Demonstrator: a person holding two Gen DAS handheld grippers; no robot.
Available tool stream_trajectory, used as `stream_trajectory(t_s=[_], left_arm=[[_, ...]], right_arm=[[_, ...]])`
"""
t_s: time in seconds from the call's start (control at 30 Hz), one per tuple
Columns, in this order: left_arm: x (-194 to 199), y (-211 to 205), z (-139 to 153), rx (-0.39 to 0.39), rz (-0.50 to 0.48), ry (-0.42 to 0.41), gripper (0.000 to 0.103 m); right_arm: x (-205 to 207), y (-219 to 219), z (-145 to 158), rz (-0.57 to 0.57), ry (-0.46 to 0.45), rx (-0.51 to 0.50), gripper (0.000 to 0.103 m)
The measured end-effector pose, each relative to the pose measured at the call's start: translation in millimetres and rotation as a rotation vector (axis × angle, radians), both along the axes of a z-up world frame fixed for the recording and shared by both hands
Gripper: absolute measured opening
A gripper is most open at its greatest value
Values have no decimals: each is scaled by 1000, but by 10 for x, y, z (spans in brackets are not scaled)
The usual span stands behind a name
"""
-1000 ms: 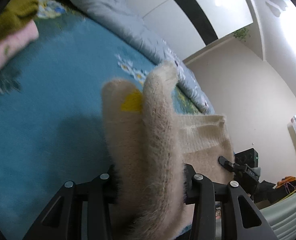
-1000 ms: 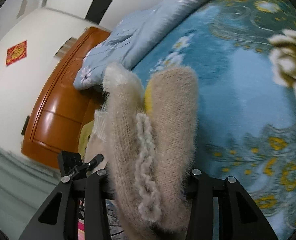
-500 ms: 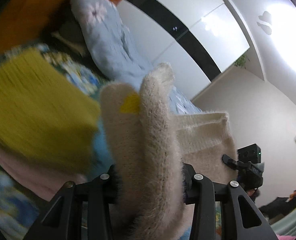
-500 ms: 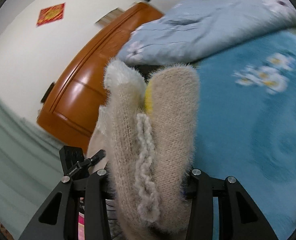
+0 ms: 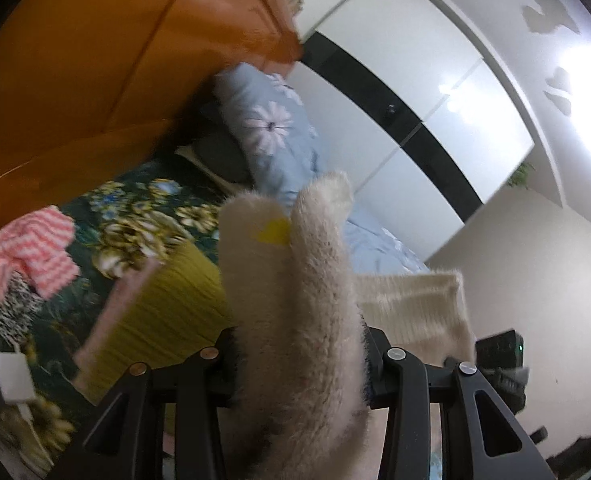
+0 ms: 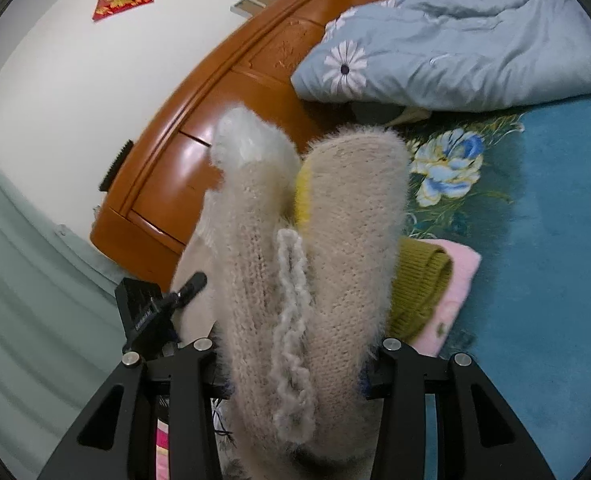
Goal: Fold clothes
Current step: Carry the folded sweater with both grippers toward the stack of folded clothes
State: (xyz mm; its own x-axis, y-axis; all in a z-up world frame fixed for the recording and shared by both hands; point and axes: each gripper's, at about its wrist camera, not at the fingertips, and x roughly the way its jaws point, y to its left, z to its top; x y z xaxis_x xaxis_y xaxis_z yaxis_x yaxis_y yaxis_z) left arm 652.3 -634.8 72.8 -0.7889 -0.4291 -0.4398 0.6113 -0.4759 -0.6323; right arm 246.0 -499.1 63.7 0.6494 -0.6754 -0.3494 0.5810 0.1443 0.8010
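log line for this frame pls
left gripper: shut on beige sweater | right gripper: shut on same | sweater over folded stack

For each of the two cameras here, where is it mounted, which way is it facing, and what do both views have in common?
Left wrist: on the left gripper, looking along its fingers over the bed toward the wooden headboard and white wardrobe; only its black fingers show.
Right wrist: on the right gripper, facing the headboard and blue duvet; the other gripper shows at left.
Shared: the fuzzy beige sweater clamped in each, and the olive and pink folded stack.
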Motion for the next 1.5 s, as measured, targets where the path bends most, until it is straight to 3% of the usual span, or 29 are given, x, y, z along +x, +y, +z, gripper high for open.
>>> stream_trajectory(t_s=[0.17, 0.27, 0.43, 0.53, 0.67, 0.77, 0.97, 1.2, 1.33, 1.43, 1.5], left_arm=[[171, -367, -205, 36, 41, 3, 44], [287, -480, -445, 84, 90, 36, 44], [350, -712, -894, 158, 163, 15, 44], [470, -793, -1049, 185, 223, 69, 43], [443, -880, -1191, 212, 248, 47, 44], [393, -917, -1233, 209, 243, 23, 45], [225, -924, -1196, 179, 296, -146, 50], [208, -719, -912, 86, 316, -196, 49], [297, -548, -677, 36, 351, -164, 49], [333, -408, -499, -3, 361, -143, 49], [229, -290, -390, -42, 315, -158, 49]], right_arm=[[236, -220, -228, 13, 27, 27, 44], [346, -288, -388, 17, 35, 29, 44], [374, -408, -706, -21, 26, 62, 44], [271, -451, -913, -60, -33, 95, 44], [172, -506, -1177, -101, -95, 154, 45], [173, -486, -1270, -105, -90, 174, 46], [217, -384, -1345, -97, -109, 188, 47], [194, -302, -1224, -88, -105, 212, 51], [128, -238, -1132, -79, -75, 218, 53], [39, -142, -1046, -79, -29, 207, 54], [-8, -65, -954, -102, 15, 185, 54]])
